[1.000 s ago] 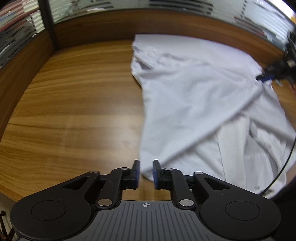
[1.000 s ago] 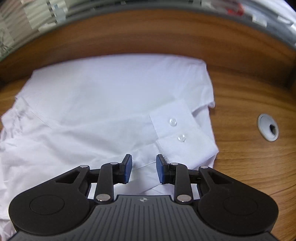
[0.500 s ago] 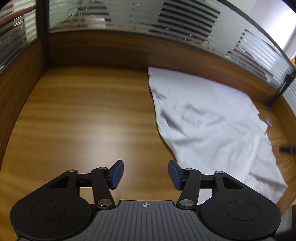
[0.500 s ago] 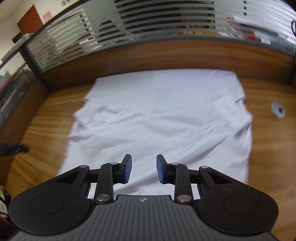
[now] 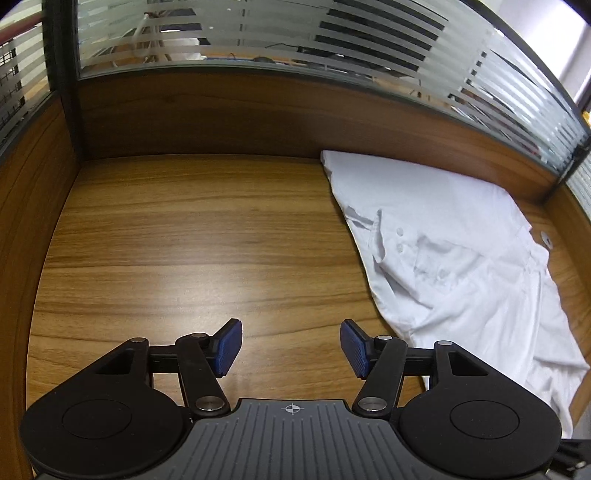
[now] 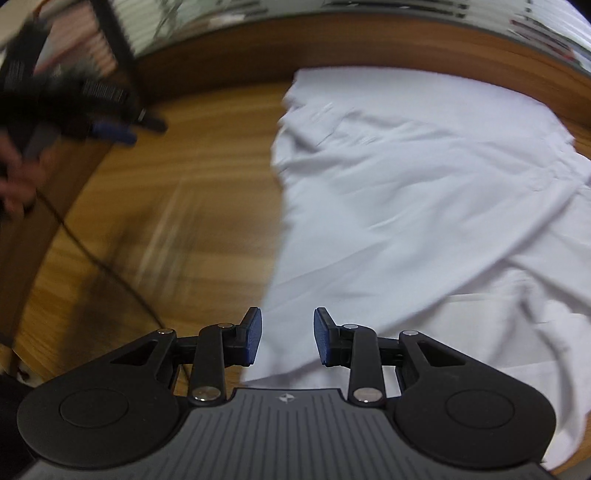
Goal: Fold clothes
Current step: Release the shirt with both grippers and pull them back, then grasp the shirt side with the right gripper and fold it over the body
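- Left wrist view: the left gripper (image 5: 291,346) fills the bottom of the frame, its blue pads (image 5: 229,346) spread wide apart with only bare desk (image 5: 184,258) between them; its jaws have just been opening and they hold nothing.
- The shirt (image 5: 454,251), white, lies on the right side of the frame, running from the far wooden wall (image 5: 221,114) down toward the lower right corner, where it reaches the desk's near edge.
- A buttoned cuff (image 5: 399,240) lies on top of the shirt near its left edge; the cloth around it is creased.
- The gripper's right finger sits just beside the shirt's lower left edge; I cannot tell whether it touches.
- A small round grommet (image 5: 546,239) shows in the desk at the far right, just beside the shirt.
- Striped frosted glass (image 5: 295,33) runs across the top of the frame above the wooden wall.
- Right wrist view: the picture is blurred by motion.
- The right gripper (image 6: 287,341) sits at bottom centre, its pads moderately apart and empty; its jaws have just been opening a little, and the shirt (image 6: 424,206) lies beneath the gap, not pinched.
- The shirt covers the right half of the frame, rumpled toward the lower right.
- At the upper left, a hand (image 6: 16,177) holds the left gripper (image 6: 110,131), its blue pads just visible, and a dark cable (image 6: 99,258) trails from it down across the desk.
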A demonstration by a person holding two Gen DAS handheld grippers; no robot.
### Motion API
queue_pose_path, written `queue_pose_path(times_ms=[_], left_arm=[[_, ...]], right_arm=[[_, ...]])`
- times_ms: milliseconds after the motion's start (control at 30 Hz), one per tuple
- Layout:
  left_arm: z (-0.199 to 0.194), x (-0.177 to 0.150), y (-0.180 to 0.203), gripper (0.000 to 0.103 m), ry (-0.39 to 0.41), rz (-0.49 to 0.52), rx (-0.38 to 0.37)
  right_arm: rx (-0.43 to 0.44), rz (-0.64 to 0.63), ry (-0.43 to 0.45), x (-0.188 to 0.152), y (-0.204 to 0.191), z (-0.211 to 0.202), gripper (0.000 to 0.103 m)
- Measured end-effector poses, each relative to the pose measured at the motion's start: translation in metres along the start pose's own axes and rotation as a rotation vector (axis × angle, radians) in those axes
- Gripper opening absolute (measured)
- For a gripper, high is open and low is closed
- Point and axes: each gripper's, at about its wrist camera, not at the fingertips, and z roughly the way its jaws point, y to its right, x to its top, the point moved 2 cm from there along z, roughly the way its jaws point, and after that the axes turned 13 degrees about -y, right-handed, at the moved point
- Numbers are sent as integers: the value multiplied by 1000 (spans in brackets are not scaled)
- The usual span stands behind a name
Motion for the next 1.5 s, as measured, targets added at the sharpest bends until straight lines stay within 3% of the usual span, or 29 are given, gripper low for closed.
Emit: queue_pose_path(times_ms=[67,233,300,367,433,567,800,1000,1200,1267,1333,1367,1500], left_arm=[[0,-1,-3,63,-4,13,-3],[2,-6,-8,63,-14,30,0],[2,-9,-10,63,-13,42,5],[1,-11,-12,63,-11,54,10],[2,-12,-15,64,-11,58,16],[8,-12,-19,64,-20,45,15],[24,-17,-15,64,-43,16,-33],[42,-15,4,67,-75,7,-95],[70,8,31,68,-100,136,-107],[84,18,39,68,-111,173,-115],[96,24,44,68,-132,197,-127],[101,26,48,68,-139,211,-132],[113,33,64,69,-128,282,-145]], right_arm=[[-35,-26,-17,-1,-13,14,42],[-130,-71,-50,-9,-28,37,42],[-154,-86,-44,-15,-29,39,33],[-168,-101,-31,-20,-30,37,12],[-179,-105,-31,-22,-30,33,5],[-187,-90,-50,-38,-12,17,4],[-287,-34,-89,-107,45,-28,4],[-444,54,-140,-161,96,-54,5],[-475,122,-116,-175,107,-60,8],[-472,121,-106,-175,102,-57,13],[-460,96,-89,-176,94,-55,32],[-461,76,-86,-174,91,-51,37],[-478,-9,-102,-169,82,-40,38]])
